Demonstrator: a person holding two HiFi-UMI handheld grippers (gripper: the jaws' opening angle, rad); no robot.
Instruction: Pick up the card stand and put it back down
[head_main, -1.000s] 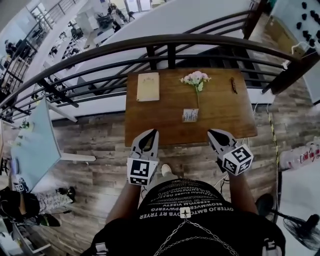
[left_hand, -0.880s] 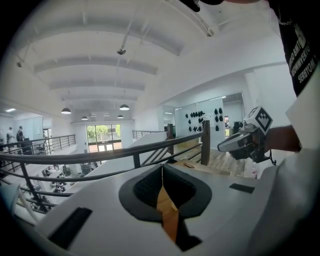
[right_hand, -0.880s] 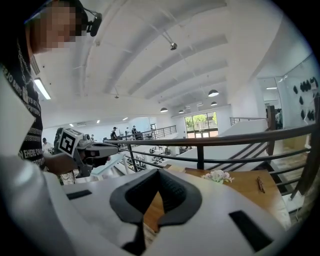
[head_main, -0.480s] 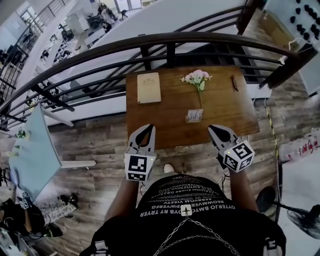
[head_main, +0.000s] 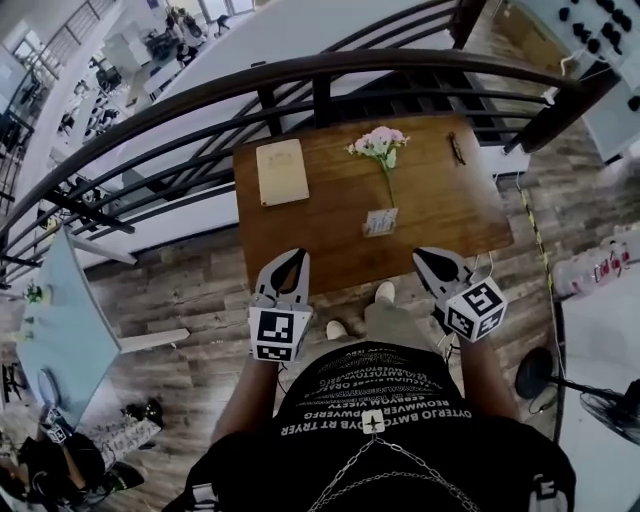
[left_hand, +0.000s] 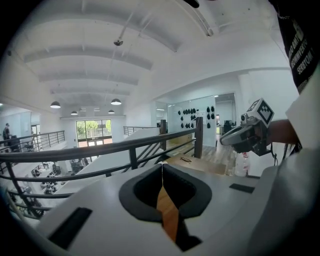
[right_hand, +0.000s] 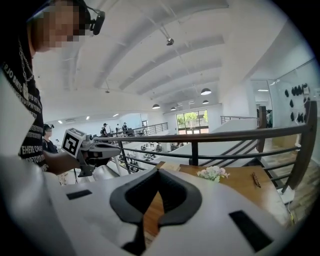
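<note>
The fingers (left_hand: 142, 187) of the left gripper (head_main: 296, 254) are pressed together tip to tip with nothing between them; only a strip of wooden desk shows through the gap behind the tips. The right gripper (head_main: 421, 256) is the same, its fingers (right_hand: 175, 195) closed on nothing. Both grippers hover side by side at the near edge of the desk (head_main: 330, 235), pointing forward and slightly down, and neither touches anything.

The card stand (head_main: 380, 222) stands upright near the middle of the desk, ahead of the grippers and closer to the right one, well apart from both. Just behind it lies a sprig of pale pink flowers (head_main: 378, 143), its stem running down towards the stand. A pale notepad (head_main: 281, 172) sits at the far left, a small dark object (head_main: 457, 148) at the far right, and a dark railing (head_main: 330, 72) curves beyond the desk.

The pickup appears not to have begun; this looks like the approach. The next move probably calls for the right gripper to part its fingers, reach forward over the desk and close on the stand without knocking the flower stem.
</note>
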